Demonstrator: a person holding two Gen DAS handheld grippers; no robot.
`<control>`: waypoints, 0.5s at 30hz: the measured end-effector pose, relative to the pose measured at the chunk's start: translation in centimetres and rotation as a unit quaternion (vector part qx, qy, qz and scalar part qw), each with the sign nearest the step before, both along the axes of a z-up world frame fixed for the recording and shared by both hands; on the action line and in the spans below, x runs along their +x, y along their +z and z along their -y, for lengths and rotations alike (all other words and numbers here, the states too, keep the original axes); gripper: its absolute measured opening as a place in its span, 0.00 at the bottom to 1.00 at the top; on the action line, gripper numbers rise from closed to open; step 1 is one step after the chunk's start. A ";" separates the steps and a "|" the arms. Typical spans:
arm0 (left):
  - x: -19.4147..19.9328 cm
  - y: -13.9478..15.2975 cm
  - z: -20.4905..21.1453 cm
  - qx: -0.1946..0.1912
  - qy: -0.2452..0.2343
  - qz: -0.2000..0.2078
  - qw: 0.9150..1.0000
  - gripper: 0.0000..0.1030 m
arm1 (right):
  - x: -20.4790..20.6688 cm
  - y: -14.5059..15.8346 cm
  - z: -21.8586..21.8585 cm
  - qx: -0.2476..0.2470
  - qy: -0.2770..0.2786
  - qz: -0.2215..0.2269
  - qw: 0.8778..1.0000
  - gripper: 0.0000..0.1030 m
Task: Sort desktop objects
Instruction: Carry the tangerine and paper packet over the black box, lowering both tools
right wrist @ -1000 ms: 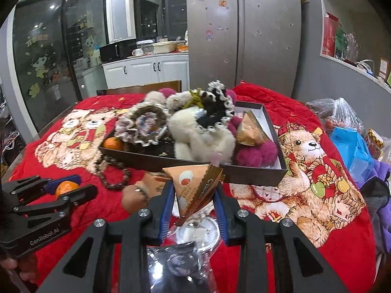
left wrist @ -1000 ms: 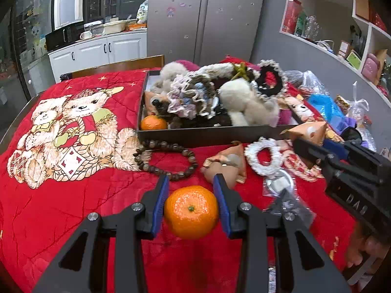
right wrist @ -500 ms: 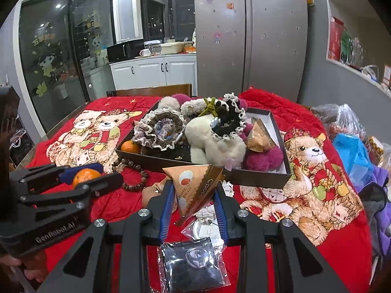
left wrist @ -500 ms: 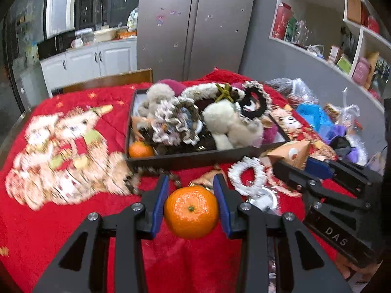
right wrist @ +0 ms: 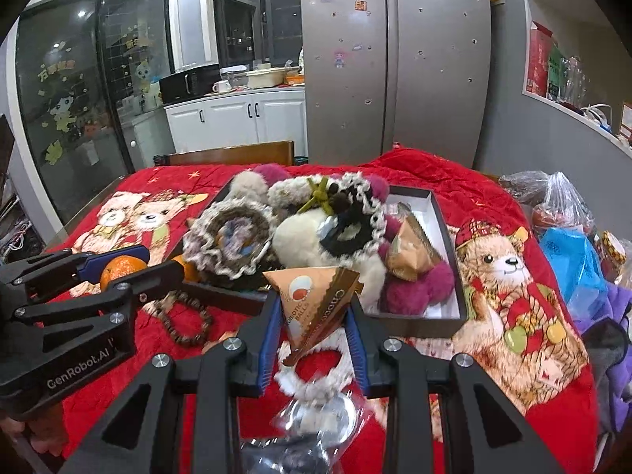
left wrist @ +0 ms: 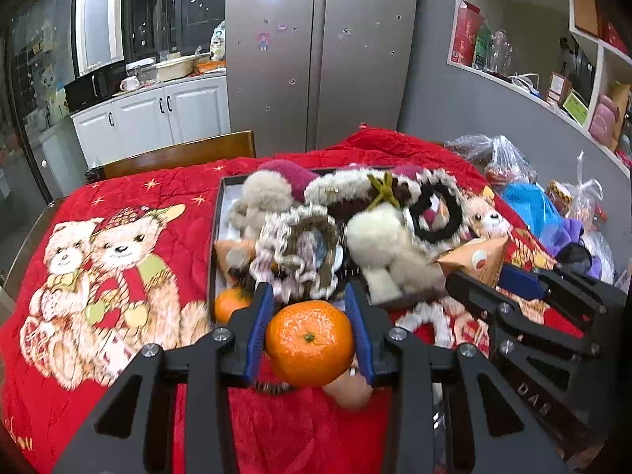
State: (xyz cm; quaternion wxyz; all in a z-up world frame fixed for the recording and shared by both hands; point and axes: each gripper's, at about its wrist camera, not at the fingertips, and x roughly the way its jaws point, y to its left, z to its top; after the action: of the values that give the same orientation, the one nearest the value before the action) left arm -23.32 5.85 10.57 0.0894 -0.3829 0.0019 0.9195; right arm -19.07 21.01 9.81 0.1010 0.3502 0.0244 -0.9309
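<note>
The left gripper (left wrist: 309,326) jaws clamp a mandarin orange (left wrist: 309,343). The right gripper (right wrist: 313,330) jaws hold a triangular snack packet (right wrist: 314,304) near the black tray (right wrist: 430,322).

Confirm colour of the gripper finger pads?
Blue, on both grippers; the left gripper's pads show best in the left wrist view.

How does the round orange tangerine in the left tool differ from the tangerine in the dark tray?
The round orange tangerine in the left tool is held off the red cloth and fully visible. The tangerine in the dark tray rests in a tray corner, half hidden behind a tool finger. Both look orange and round.
</note>
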 end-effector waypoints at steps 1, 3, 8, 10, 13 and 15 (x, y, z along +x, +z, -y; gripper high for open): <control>-0.6 0.1 -0.1 0.001 -0.001 0.000 1.000 0.37 | -0.4 0.1 0.0 0.001 -0.002 -0.001 1.000 0.31; -2.0 0.6 -0.4 -0.003 -0.004 -0.004 1.000 0.37 | -1.3 0.2 0.0 0.005 -0.005 -0.004 1.000 0.31; -5.4 1.5 -1.3 0.003 -0.011 -0.009 1.000 0.37 | -3.8 0.4 -0.1 0.003 -0.013 -0.004 1.000 0.31; -6.5 1.6 -1.5 0.007 -0.009 -0.009 1.000 0.37 | -4.8 0.6 -0.2 0.000 -0.016 -0.005 1.000 0.31; -7.8 1.4 -2.0 0.015 -0.003 -0.010 1.000 0.37 | -6.2 1.0 -0.3 -0.003 -0.022 -0.008 1.000 0.31; -8.2 1.2 -2.2 0.021 0.004 -0.018 1.000 0.37 | -7.2 1.1 -0.4 -0.004 -0.025 -0.008 1.000 0.31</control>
State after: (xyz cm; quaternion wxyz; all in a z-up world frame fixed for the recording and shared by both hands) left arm -31.52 8.02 11.75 0.0935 -0.3640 -0.0172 0.9266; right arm -26.25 21.37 10.86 0.0784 0.3431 0.0127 -0.9359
